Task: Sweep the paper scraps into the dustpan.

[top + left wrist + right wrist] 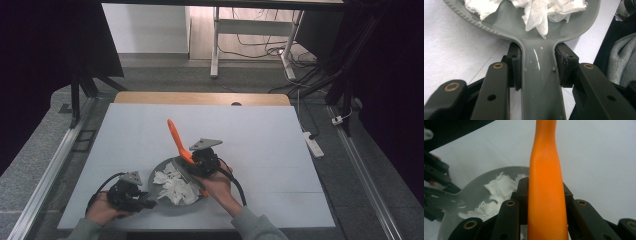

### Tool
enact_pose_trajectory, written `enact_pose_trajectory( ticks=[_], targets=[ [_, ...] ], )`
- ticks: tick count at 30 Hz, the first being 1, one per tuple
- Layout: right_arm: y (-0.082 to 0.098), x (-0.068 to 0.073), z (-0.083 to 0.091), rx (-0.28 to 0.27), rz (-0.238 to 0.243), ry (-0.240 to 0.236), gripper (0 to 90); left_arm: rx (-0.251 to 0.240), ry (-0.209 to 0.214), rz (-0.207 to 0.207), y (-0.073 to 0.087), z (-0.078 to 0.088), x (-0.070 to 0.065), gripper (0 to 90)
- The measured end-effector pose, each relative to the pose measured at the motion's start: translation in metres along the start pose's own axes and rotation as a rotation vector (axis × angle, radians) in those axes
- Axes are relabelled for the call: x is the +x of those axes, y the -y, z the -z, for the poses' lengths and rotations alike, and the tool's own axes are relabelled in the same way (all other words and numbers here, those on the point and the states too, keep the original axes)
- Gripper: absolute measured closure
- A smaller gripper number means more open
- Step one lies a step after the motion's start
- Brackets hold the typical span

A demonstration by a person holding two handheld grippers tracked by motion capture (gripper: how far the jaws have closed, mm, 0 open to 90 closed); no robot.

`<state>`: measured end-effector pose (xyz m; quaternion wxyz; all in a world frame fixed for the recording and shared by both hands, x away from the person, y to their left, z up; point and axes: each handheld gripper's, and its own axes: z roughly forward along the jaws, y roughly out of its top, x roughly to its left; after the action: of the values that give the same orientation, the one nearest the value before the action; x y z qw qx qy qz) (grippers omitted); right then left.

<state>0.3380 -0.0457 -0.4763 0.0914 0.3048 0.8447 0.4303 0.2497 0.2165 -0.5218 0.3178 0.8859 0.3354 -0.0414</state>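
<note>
— Orange handle first: which way does it run?

— The orange brush handle (174,136) is long and slim. In the high view it slants up and away from the person, its free tip leaning toward the far left of the white surface (260,130). Its lower end passes through the right tool (202,161).

— And the grip on it?

— In the right gripper view the handle (545,195) stands straight up between the two black jaws, which are clamped on its sides.

— What about the grey piece?

— The grey dustpan (170,205) lies flat on the surface near the person's edge, with crumpled white paper (175,186) in its tray. Its handle points toward the left tool (145,203).

— Held too?

— Yes. In the left gripper view the dustpan handle (541,82) runs down between the pads, which press on both its sides; the tray and paper (536,12) lie just beyond.
</note>
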Motion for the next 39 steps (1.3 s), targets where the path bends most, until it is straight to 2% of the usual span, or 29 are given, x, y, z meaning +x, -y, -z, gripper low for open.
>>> enact_pose_trajectory(
  ticks=[9, 13, 14, 15, 17, 22, 31, 33, 37, 39],
  targets=[
    [0.004, -0.017, 0.004, -0.003, -0.034, 0.046, 70.7, -0.001, 0.001, 0.002, 0.0, 0.0, 0.0, 61.3],
    [0.008, -0.02, 0.005, 0.006, -0.027, 0.067, 70.7, -0.001, 0.002, 0.001, 0.0, 0.0, 0.0, 61.3],
    [0.013, -0.024, 0.006, 0.02, -0.021, 0.089, 70.7, -0.002, 0.002, 0.0, 0.001, 0.0, 0.0, 61.3],
    [0.013, -0.024, 0.006, 0.02, -0.021, 0.089, 70.7, -0.002, 0.002, 0.0, 0.001, 0.0, 0.0, 61.3],
    [0.024, -0.032, 0.009, 0.052, -0.037, 0.118, 70.7, 0.0, 0.002, 0.001, 0.001, 0.0, 0.0, 61.3],
    [0.035, -0.04, 0.015, 0.079, -0.061, 0.145, 70.7, 0.0, -0.003, 0.003, 0.001, 0.0, -0.002, 61.3],
    [0.047, -0.029, 0.021, 0.124, -0.057, 0.117, 70.8, -0.008, -0.007, 0.014, 0.002, 0.0, -0.004, 61.3],
    [0.049, -0.02, 0.021, 0.136, -0.059, 0.093, 70.7, -0.008, -0.007, 0.015, 0.002, 0.0, -0.004, 61.3],
    [0.05, -0.011, 0.022, 0.149, -0.045, 0.082, 70.7, -0.007, -0.007, 0.016, 0.002, -0.001, -0.004, 61.3],
    [0.05, 0.0, 0.023, 0.144, -0.026, 0.078, 70.8, -0.006, -0.011, 0.019, 0.002, -0.001, -0.004, 61.3]
  ],
)
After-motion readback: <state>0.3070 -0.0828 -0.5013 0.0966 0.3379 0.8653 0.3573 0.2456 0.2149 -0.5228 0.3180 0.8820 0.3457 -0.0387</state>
